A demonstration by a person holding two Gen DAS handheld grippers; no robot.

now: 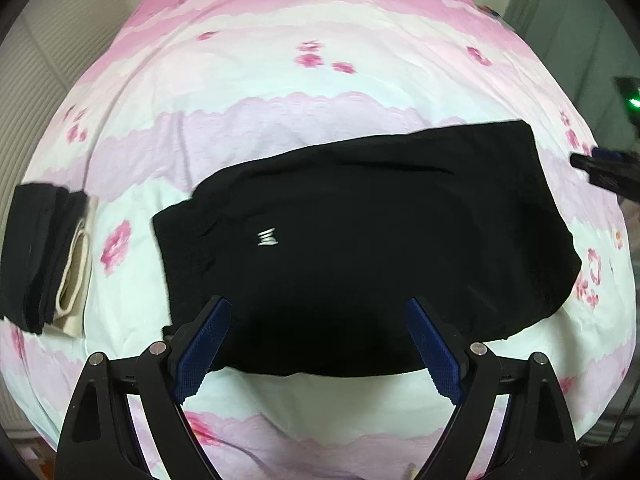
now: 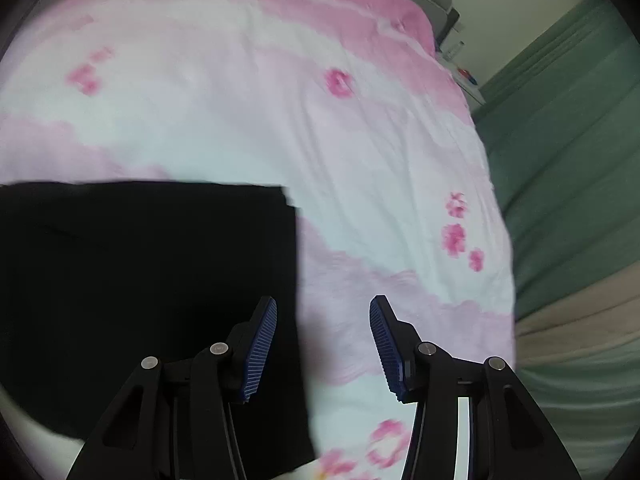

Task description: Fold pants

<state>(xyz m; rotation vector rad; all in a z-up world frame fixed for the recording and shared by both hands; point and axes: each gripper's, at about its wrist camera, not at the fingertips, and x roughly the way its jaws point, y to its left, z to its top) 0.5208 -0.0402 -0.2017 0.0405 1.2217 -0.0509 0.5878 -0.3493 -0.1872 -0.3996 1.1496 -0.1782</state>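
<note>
Black pants [image 1: 360, 232] lying folded into a broad rectangle on the bed, on a pink-and-white floral bedsheet [image 1: 280, 80]; small white logo [image 1: 267, 237] showing face-up towards the pants' left end. Pants serving as landmark below.

Left hand-held gripper [image 1: 318, 344] hovering over the near edge of the pants, blue pads spread wide, nothing gripped, dark cloth lying below the gap.

Right hand-held gripper [image 2: 323, 346] hanging above the pants' right edge [image 2: 296, 280], jaws partly apart and gripping nothing; left pad over black fabric, right pad over bedsheet. Contact with the cloth not determinable; picture blurred.

Stack of folded garments [image 1: 44, 256], black and cream, sitting well left of the pants on the same bedsheet.

Green curtain [image 2: 568, 168] hanging beyond the bed, right of the pants.
</note>
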